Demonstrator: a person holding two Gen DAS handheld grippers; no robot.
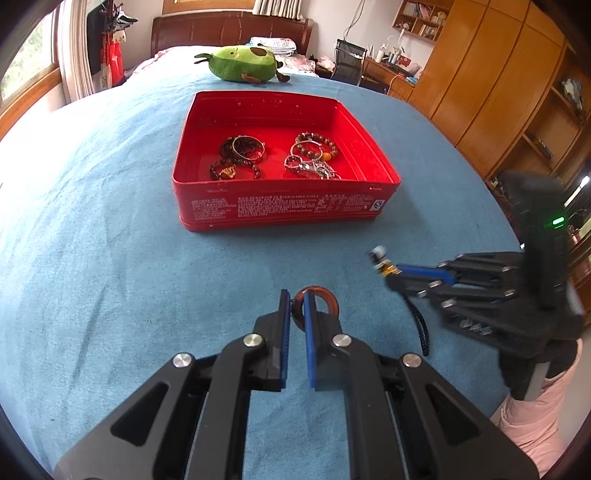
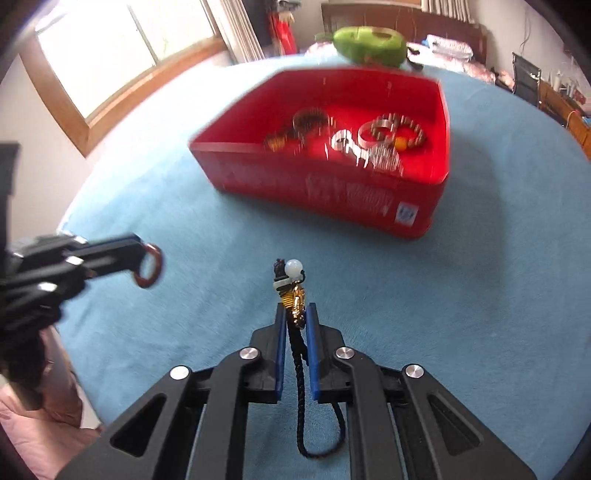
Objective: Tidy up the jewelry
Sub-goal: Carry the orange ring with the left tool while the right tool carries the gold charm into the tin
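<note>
Surface: a bed (image 1: 110,221) spread with a blue cover; everything in play lies on it or hangs above it
Room: a bedroom, with a dark wooden headboard (image 1: 229,31) at the far end, a window with a wooden frame (image 2: 122,62) on one side, and tall wooden wardrobes (image 1: 491,92) on the other
Far corner: a desk (image 1: 388,72) crowded with small things, a black chair (image 1: 349,61) drawn up to it, and a wall shelf above
Red tin (image 1: 284,206): open, lidless, sitting in the middle of the bed, well apart from both tongs
In the tin: dark bead bracelets (image 1: 240,157) to one side, silver rings and chains (image 1: 312,166) to the other, lying on the red floor of the tin
Plush toy (image 1: 242,62): a green avocado shape, beyond the tin towards the headboard
In the way: bare blue cover between the tongs and the tin
Left tongs (image 1: 295,301): clamped together on a reddish-brown ring (image 1: 328,299), held upright above the cover
Right tongs (image 2: 295,314): nearly together, gripping a gold charm (image 2: 297,302) with a white bead (image 2: 294,266) on top; its black cord (image 2: 301,387) hangs in a loop below
Person: a pink sleeve (image 1: 535,417) behind the right tongs
</note>
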